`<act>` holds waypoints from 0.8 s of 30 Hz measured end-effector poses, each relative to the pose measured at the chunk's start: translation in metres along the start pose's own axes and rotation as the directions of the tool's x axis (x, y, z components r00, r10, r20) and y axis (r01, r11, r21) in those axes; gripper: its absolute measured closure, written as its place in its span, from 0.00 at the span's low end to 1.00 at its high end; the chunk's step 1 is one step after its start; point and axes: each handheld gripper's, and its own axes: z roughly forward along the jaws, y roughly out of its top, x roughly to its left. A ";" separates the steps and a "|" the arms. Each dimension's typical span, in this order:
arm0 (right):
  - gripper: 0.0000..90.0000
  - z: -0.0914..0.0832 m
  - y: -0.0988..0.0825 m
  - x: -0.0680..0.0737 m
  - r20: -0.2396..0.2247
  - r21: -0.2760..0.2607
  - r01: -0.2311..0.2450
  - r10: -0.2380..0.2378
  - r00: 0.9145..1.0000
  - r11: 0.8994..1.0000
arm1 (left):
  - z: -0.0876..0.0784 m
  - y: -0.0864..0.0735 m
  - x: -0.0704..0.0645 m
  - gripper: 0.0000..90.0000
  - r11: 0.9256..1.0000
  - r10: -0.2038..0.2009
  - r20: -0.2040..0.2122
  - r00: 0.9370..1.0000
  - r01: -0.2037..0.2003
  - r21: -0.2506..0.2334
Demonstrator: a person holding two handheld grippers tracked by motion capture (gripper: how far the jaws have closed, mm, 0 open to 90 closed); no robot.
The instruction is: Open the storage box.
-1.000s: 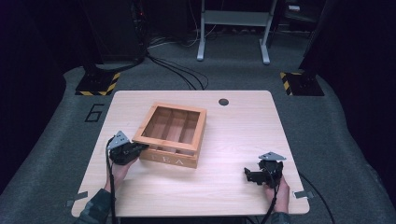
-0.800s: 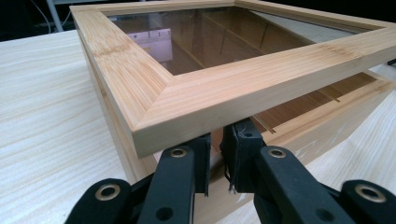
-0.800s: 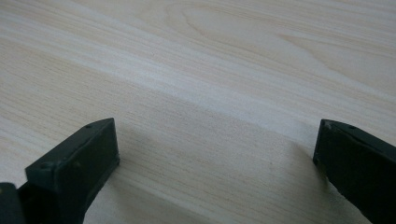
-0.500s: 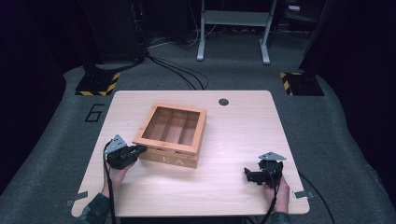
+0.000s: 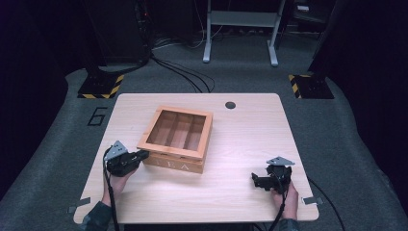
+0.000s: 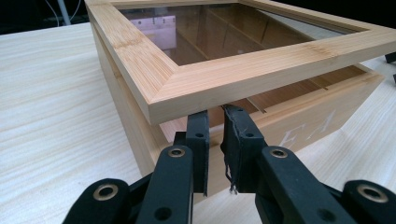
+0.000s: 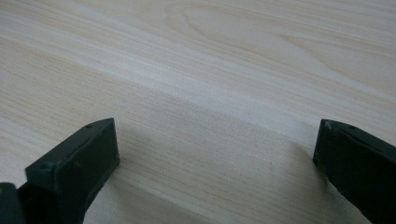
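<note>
A wooden tea box with a glass-paned lid stands left of the table's middle, white letters on its front face. My left gripper lies at the box's front left corner. In the left gripper view its jaws are nearly together with nothing between them, and the left gripper has its tips tucked under the lid's front edge. A gap shows there between the lid and the box body. My right gripper rests near the front right edge. The right gripper is open wide over bare wood.
The light wooden table has a small round black hole near its far edge. Beyond it on the grey floor lie black cables, two yellow-and-black striped bases and a metal stand.
My left gripper has drifted slightly toward the table's near edge, staying at the box's front left corner. The right gripper has not moved.
</note>
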 end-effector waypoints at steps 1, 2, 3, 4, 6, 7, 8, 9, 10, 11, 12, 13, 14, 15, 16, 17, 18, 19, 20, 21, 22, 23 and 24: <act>0.00 0.000 0.000 0.000 0.000 0.000 0.000 0.000 1.000 1.000 | -0.001 0.000 0.000 0.88 1.000 0.008 0.003 1.000 -0.008 0.004; 0.00 0.000 0.000 0.000 0.000 0.000 0.001 -0.001 1.000 1.000 | -0.002 -0.001 -0.001 0.88 1.000 -0.003 0.004 1.000 0.003 0.006; 0.00 0.000 0.000 0.000 0.000 0.000 0.000 0.000 1.000 1.000 | -0.002 -0.002 0.000 0.88 1.000 0.006 0.008 1.000 -0.006 0.029; 0.00 0.000 0.000 0.000 0.000 0.003 -0.005 0.005 1.000 1.000 | -0.001 -0.004 -0.001 0.88 0.999 0.002 0.011 1.000 -0.003 0.043; 0.00 0.000 0.000 0.000 0.000 0.001 -0.002 0.002 1.000 1.000 | 0.001 -0.011 -0.001 0.88 0.998 -0.004 0.010 1.000 0.004 0.063; 0.00 0.000 0.000 0.000 0.000 0.000 0.001 -0.001 1.000 1.000 | 0.001 -0.011 -0.001 0.87 0.998 -0.004 0.010 1.000 0.004 0.063; 0.00 0.000 0.000 0.000 0.000 0.000 0.000 0.000 1.000 1.000 | 0.000 -0.016 0.000 0.86 0.998 -0.016 0.003 1.000 0.016 0.058; 0.00 0.000 0.000 0.000 0.001 0.000 0.000 0.000 1.000 1.000 | -0.001 -0.018 0.001 0.86 0.998 -0.020 -0.002 1.000 0.020 0.055; 0.00 0.000 0.000 0.000 0.000 0.000 0.001 -0.001 1.000 1.000 | -0.002 -0.020 0.002 0.86 0.998 -0.027 -0.003 1.000 0.027 0.056; 0.00 0.000 0.000 0.000 0.000 0.000 0.001 0.000 1.000 1.000 | -0.002 -0.022 0.002 0.85 0.998 -0.031 -0.005 1.000 0.031 0.054; 0.00 0.000 0.000 0.000 0.000 0.000 0.000 0.000 1.000 1.000 | -0.003 -0.023 0.002 0.85 0.998 -0.030 -0.008 1.000 0.031 0.058; 0.00 0.000 0.000 0.000 0.000 0.000 0.000 0.000 1.000 1.000 | -0.004 -0.025 0.003 0.84 0.998 -0.032 -0.007 0.999 0.033 0.061; 0.00 0.000 0.000 0.000 0.001 0.000 0.000 0.000 1.000 1.000 | -0.006 -0.028 0.003 0.83 0.997 -0.031 -0.008 0.999 0.031 0.066; 0.00 0.000 0.000 0.000 0.001 0.000 0.000 0.000 1.000 1.000 | -0.006 -0.028 0.003 0.82 0.997 -0.031 -0.008 0.999 0.031 0.066; 0.00 0.000 0.000 0.000 0.001 0.000 0.000 0.000 1.000 1.000 | -0.008 -0.032 0.004 0.81 0.997 -0.032 -0.012 0.999 0.033 0.076; 0.00 0.000 0.000 0.000 0.001 0.000 0.000 0.000 1.000 1.000 | -0.010 -0.034 0.004 0.80 0.996 -0.032 -0.013 0.999 0.033 0.082; 0.00 0.000 0.000 0.000 0.002 0.000 0.000 0.000 1.000 1.000 | -0.010 -0.034 0.004 0.78 0.996 -0.032 -0.013 0.999 0.033 0.082; 0.00 0.000 0.000 0.000 0.002 0.001 0.000 0.000 1.000 1.000 | -0.013 -0.037 0.005 0.77 0.995 -0.037 -0.023 0.999 0.039 0.089; 0.00 0.000 0.000 0.000 0.001 0.001 -0.001 0.001 1.000 1.000 | -0.014 -0.039 0.006 0.75 0.994 -0.043 -0.024 0.999 0.045 0.095; 0.00 0.000 0.000 0.000 0.002 0.000 0.000 0.000 1.000 1.000 | -0.016 -0.041 0.007 0.74 0.995 -0.046 -0.031 0.998 0.049 0.093; 0.00 0.000 0.000 0.000 0.002 0.001 -0.001 0.001 1.000 1.000 | -0.018 -0.043 0.008 0.72 0.993 -0.045 -0.032 0.998 0.049 0.104; 0.00 0.000 0.000 0.000 0.002 0.001 -0.001 0.001 1.000 1.000 | -0.018 -0.043 0.008 0.69 0.993 -0.045 -0.032 0.998 0.049 0.104; 0.00 0.000 0.000 0.000 0.002 0.001 -0.001 0.001 1.000 1.000 | -0.022 -0.047 0.010 0.66 0.992 -0.059 -0.038 0.998 0.063 0.110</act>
